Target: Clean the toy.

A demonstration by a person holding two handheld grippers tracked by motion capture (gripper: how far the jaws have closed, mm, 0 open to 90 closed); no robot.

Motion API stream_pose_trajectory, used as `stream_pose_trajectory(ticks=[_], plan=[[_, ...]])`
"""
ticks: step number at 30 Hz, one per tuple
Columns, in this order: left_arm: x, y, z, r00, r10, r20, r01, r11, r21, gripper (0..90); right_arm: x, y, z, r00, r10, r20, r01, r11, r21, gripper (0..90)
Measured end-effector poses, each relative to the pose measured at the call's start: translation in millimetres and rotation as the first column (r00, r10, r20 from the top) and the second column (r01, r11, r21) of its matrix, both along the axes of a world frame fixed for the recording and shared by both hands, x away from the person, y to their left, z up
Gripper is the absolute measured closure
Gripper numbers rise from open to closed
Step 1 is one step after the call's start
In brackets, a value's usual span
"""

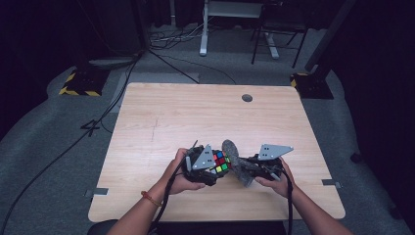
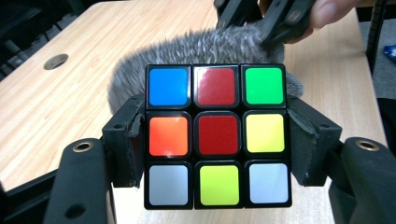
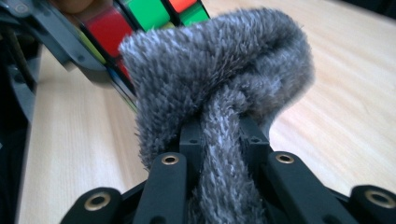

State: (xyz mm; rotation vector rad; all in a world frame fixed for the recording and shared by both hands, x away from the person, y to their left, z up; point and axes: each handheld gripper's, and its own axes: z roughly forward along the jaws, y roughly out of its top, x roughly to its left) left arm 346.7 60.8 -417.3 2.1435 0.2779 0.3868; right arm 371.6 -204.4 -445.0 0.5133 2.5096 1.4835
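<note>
Over table, hands (image 1: 186, 177) meet inward

The setting is a lab or recording studio: black curtains (image 1: 29, 49), grey carpet (image 1: 49, 137), loose floor cables (image 1: 176, 36), hazard-taped stand bases (image 1: 80, 81) and a wooden worktop (image 1: 195, 112).

A light wooden table (image 1: 195, 112) with a round cable hole (image 1: 247, 98) near its far edge stands on grey carpet (image 1: 54, 161) in a dim room, its far and side reaches dark. Black cables (image 1: 73, 142) trail across the floor at left, past a black base edged with yellow-and-black tape (image 1: 80, 83); a second such base (image 1: 311, 84) sits at right. Behind, the white leg of a desk (image 1: 204, 34) and a dark chair frame (image 1: 276, 34) catch the light.
</note>
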Motion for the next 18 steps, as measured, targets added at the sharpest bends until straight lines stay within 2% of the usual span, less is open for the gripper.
stream_pose_trajectory(ticks=[2,4,10,13,16,18], plan=[[0.5,1.8,1.7,1.0,-0.007,-0.006,0.007,0.9998,-0.016,33.1,-5.2,3.7,3.3,0.999,-0.015,0.043,0.016,1.0,-0.014,76.5],[0.3,1.7,2.3,0.9999,-0.009,-0.01,0.009,0.9997,-0.022,32.9,-7.2,5.3,4.1,0.9987,-0.007,0.05,0.008,1.0,-0.009,76.5],[-4.0,-8.4,0.5,0.9997,-0.006,0.025,0.005,0.9983,0.059,32.6,-16.0,13.1,10.5,0.9969,0.018,0.076,-0.019,1.0,0.015,76.5],[-2.0,-9.3,-1.9,0.9999,0.0,0.016,-0.001,0.9973,0.073,32.8,-15.5,9.8,13.1,0.9981,0.019,0.059,-0.023,0.998,0.055,76.5],[-0.6,-10.6,-4.4,1.0,0.004,0.003,-0.004,0.9973,0.073,32.8,-18.0,11.1,16.9,0.9963,0.027,0.081,-0.031,0.999,0.043,76.4],[0.7,-11.8,-4.9,1.0,0.006,0.004,-0.006,0.9971,0.076,32.9,-18.9,10.9,17.9,0.996,0.027,0.085,-0.031,0.998,0.05,76.4]])
